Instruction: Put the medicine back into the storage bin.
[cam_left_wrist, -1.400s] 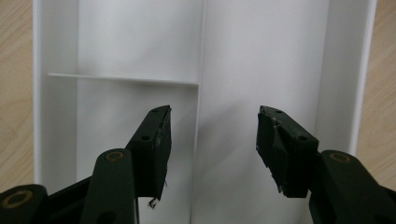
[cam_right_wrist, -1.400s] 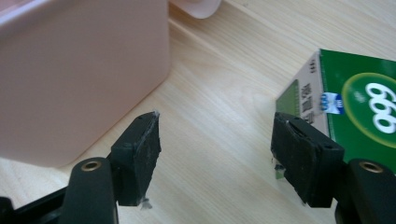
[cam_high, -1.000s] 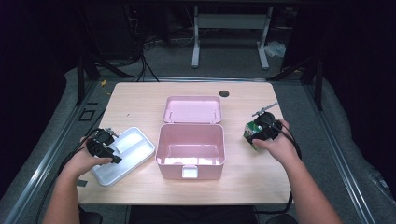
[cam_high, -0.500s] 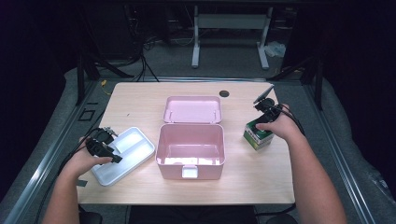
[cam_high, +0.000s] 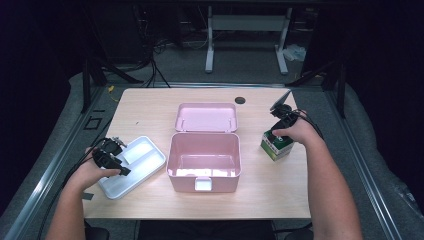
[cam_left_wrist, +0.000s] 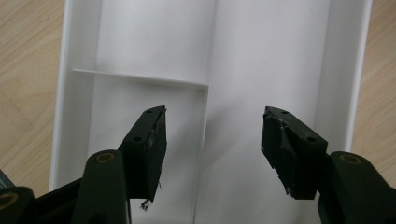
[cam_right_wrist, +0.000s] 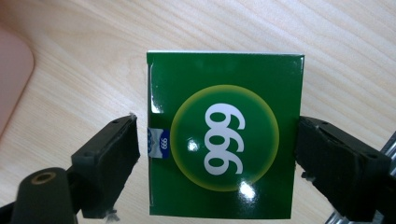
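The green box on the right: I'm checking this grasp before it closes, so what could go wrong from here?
The right gripper straddles the green box with its jaws open, a small gap at the left pad and the right pad about touching. Closing unevenly could push the box sideways across the table. The jaws have just been opening and now span little more than the box, so a slight misalignment might catch an edge and tip it.
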